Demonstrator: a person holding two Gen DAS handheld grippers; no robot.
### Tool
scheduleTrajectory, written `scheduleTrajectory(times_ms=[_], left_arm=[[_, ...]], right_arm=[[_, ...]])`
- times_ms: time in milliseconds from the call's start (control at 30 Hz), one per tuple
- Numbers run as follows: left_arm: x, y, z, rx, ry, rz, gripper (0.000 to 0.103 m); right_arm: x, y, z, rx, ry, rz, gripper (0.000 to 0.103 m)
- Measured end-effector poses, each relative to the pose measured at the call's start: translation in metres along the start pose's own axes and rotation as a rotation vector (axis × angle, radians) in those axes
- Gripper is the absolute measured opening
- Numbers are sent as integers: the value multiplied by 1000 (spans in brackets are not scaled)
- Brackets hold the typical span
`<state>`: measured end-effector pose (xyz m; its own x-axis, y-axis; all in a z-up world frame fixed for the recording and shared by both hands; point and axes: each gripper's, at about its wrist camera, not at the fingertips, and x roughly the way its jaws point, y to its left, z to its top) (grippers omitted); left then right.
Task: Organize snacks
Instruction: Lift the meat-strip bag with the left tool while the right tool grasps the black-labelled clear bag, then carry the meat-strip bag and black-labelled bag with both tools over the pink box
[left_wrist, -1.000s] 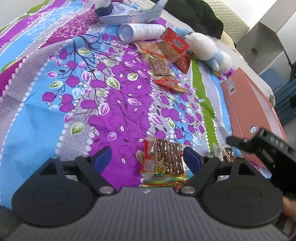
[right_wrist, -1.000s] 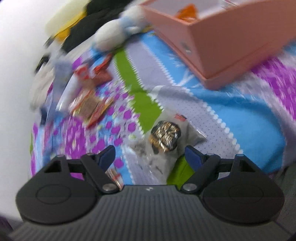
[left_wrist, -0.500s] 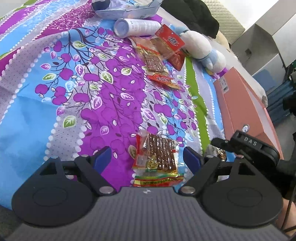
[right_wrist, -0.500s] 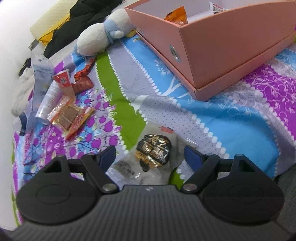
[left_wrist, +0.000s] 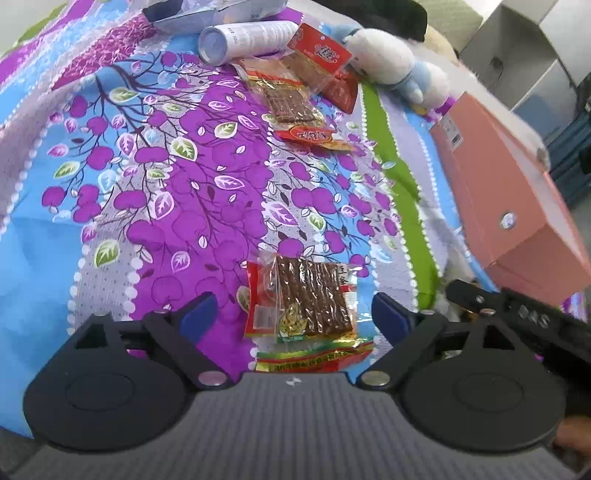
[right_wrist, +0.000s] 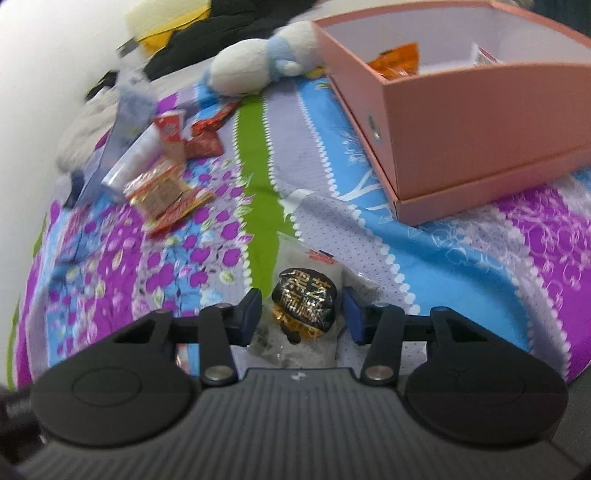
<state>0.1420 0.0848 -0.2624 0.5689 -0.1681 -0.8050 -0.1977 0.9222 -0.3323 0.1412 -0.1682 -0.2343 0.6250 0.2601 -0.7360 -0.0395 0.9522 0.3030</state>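
- Risking a pinch of the bedspread: the right gripper has just been closing, its jaws half shut around the clear pouch with a dark round snack on the near bed, pads seemingly not yet pressing.
- Slipping is possible, the pouch film being loose; the pink box lies far right.
- The left gripper, jaws wide and just opening, straddles the brown-strip packet, holding nothing.
- Both grippers tilt steeply down.
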Motion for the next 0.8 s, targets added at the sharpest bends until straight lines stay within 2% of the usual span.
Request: scheduleTrajectory(times_ms=[200, 400, 600, 733, 800], left_arm=[[16, -17, 0, 79, 18, 64, 99], [31, -33, -8, 204, -6, 108, 99], [39, -45, -16, 297, -24, 177, 95], [35, -45, -17, 309, -36, 185, 82], [31, -45, -17, 307, -43, 180, 77]], right_arm=[[-6, 6, -14, -169, -30, -36, 50], [-4, 12, -20, -259, -50, -43, 51], [-3, 7, -20, -231, -47, -29, 54], [-1, 2, -19, -166, -25, -31, 65], [2, -3, -19, -125, -11, -13, 65]])
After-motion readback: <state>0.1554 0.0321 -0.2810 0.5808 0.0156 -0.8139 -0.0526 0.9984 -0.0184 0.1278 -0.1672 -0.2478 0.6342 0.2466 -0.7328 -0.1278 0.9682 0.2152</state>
